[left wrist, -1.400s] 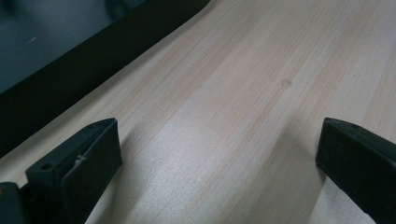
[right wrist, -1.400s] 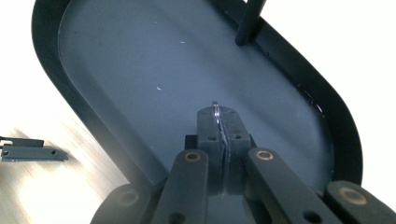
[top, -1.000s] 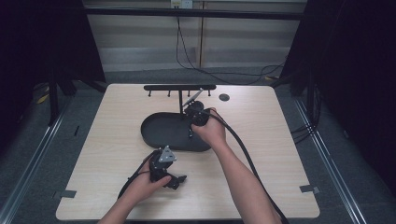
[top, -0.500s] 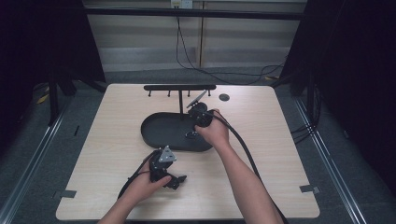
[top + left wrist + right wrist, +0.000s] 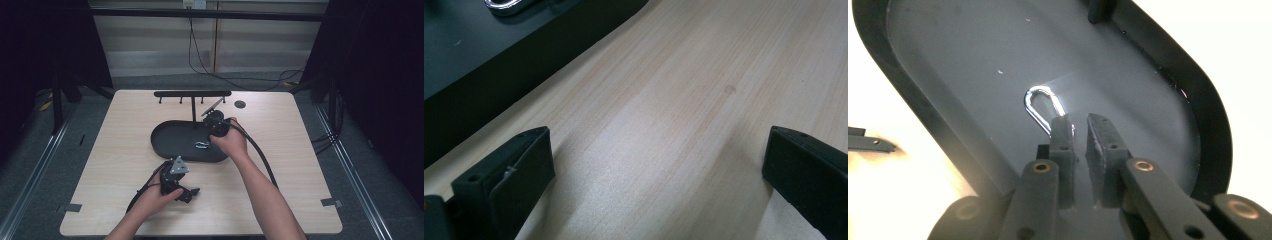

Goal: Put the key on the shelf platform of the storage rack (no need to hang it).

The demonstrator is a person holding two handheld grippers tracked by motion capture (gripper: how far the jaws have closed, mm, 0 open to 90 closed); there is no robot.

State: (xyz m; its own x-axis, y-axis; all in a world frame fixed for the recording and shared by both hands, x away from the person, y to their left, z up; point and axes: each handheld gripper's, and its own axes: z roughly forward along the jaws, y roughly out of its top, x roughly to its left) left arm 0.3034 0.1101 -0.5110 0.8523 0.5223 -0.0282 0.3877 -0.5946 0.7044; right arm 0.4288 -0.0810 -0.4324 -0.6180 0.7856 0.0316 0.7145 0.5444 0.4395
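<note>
Carabiner (image 5: 1044, 107) lies in the black tray (image 5: 948, 60) just ahead of the right hand-held gripper (image 5: 1078, 127), whose nearly shut, empty jaws have just been opening; widen them further to straddle its shiny loop.

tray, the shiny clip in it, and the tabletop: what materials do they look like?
Tray: matte black, probably plastic or coated metal; dull, even sheen. Clip: polished metal, likely steel; bright mirror glints. Tabletop: pale wood or wood-look laminate; straight grain lines and a smooth satin surface.
</note>
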